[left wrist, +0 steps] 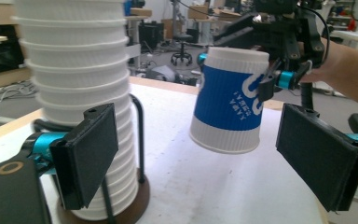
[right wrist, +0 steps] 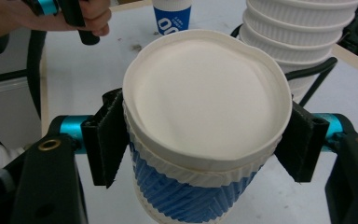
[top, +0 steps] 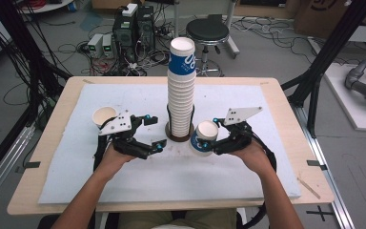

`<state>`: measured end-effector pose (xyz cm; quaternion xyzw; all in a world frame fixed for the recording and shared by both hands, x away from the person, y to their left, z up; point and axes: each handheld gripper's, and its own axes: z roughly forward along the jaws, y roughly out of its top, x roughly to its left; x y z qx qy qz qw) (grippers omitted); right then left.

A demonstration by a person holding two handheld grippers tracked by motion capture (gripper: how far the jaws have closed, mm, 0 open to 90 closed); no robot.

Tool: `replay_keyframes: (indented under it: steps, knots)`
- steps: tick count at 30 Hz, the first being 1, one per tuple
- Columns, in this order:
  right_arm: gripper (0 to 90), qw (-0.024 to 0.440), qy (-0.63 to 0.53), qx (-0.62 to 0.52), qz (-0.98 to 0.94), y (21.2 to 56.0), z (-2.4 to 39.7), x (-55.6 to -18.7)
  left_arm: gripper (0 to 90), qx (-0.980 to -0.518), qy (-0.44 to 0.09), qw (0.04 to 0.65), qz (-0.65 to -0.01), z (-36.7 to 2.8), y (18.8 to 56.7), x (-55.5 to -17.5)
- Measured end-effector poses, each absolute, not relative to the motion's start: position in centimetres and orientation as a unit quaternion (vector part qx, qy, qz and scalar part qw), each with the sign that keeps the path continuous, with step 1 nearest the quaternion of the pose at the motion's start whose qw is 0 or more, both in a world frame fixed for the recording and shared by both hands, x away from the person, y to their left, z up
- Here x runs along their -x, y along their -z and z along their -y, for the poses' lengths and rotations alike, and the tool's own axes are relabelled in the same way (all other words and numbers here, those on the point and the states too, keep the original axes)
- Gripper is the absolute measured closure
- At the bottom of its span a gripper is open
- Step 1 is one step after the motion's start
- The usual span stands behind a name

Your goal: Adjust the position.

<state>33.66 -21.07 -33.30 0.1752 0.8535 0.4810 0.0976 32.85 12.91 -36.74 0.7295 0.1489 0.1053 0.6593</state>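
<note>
One blue-and-white cup (top: 203,138) clamped near rim in your right gripper (top: 218,138), tilted, lifted off white mat (top: 248,167), just right of cup stack (top: 181,95) in holder. Left gripper (top: 157,132) jaws wide, empty, beside stack base. Second cup (top: 104,116) behind left gripper, partly hidden. Open mat toward near edge.

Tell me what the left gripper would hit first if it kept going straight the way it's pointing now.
Probably the blue-and-white cup held by the right gripper: it hangs ahead between the left gripper's open jaws. The cup stack sits close beside the near pad and might be brushed; depth is unclear.
</note>
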Motion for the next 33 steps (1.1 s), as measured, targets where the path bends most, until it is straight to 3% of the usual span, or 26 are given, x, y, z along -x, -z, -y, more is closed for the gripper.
replay_keyframes:
  steps: [13, 33]
  knots:
    - [27.8, 0.070, -0.508, -0.137, -0.848, 33.2, 19.8, -32.9, 12.9, -0.748, -0.054, 0.653, -0.106, -9.8, 37.9, -32.0]
    - [27.8, 0.019, -0.547, -0.123, -0.828, 33.4, 18.7, -32.7, 12.9, -0.756, -0.037, 0.649, -0.081, -7.1, 39.2, -32.2]
